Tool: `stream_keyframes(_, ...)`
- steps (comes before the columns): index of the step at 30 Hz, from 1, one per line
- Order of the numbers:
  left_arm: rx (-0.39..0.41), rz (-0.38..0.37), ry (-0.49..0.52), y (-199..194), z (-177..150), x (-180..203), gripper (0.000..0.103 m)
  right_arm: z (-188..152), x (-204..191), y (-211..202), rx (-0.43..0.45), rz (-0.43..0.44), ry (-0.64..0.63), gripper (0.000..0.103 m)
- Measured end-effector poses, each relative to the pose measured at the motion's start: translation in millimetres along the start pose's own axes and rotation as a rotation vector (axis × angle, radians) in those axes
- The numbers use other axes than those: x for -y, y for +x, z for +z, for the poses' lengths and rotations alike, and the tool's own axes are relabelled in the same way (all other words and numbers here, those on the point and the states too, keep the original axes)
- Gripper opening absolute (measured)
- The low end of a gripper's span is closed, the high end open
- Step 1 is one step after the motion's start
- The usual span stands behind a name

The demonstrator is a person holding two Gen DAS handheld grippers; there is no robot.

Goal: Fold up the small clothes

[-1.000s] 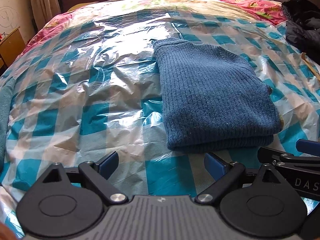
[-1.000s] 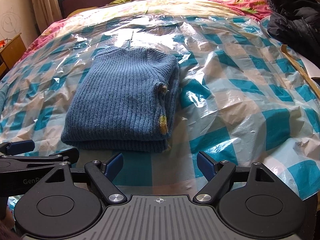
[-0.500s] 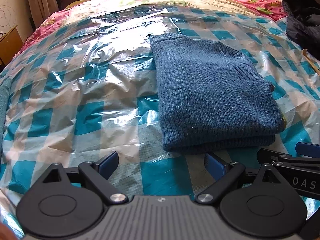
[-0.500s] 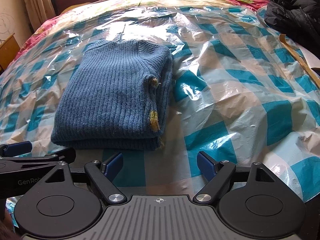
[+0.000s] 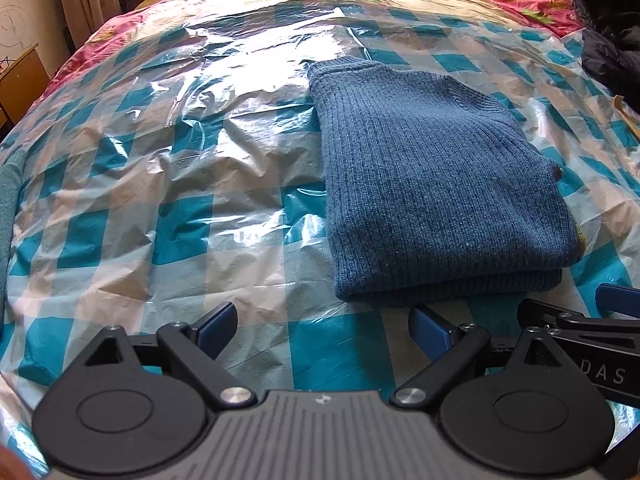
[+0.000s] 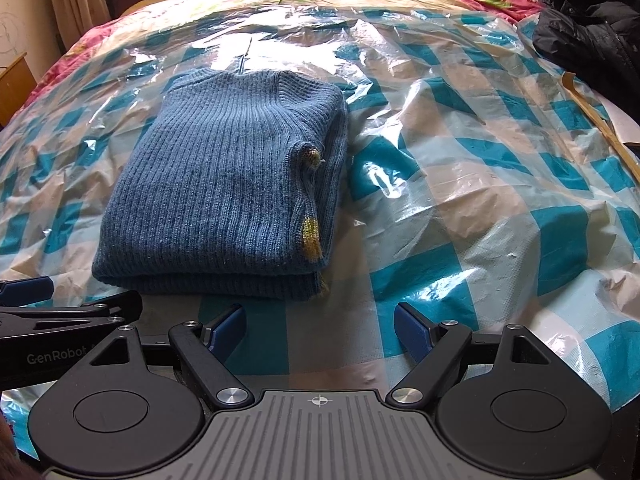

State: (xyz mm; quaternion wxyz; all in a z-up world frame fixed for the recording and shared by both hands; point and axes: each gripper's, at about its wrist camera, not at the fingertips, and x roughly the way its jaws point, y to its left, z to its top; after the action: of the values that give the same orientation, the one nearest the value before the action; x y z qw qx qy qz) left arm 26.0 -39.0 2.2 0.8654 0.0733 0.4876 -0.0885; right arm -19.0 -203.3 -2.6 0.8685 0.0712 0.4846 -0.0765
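Note:
A blue ribbed knit sweater [image 5: 432,184] lies folded in a neat rectangle on the plastic-covered checked bed; it also shows in the right wrist view [image 6: 228,184], with yellow trim at its right edge. My left gripper [image 5: 324,326] is open and empty, just in front of the sweater's near left corner. My right gripper [image 6: 320,330] is open and empty, just in front of the sweater's near right corner. Each gripper shows at the edge of the other's view.
A clear plastic sheet [image 5: 192,184] covers the teal-and-white checked bedspread [image 6: 500,208]. A black jacket [image 6: 592,24] lies at the far right. A thin wooden stick [image 6: 600,128] lies at the right edge. A wooden cabinet [image 5: 20,76] stands left of the bed.
Both views have shifted slightly; the sweater sits a little nearer and lower than a second ago. Both grippers stay open and the sweater has not been touched.

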Motion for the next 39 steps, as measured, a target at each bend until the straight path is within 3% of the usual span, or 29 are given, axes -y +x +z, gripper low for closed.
stream_keyframes(39, -0.007, -0.002, -0.014, -1.8, -1.4, 0.7, 0.096, 0.7, 0.6, -1.8, -0.004, -0.006, -0.001, 0.083)
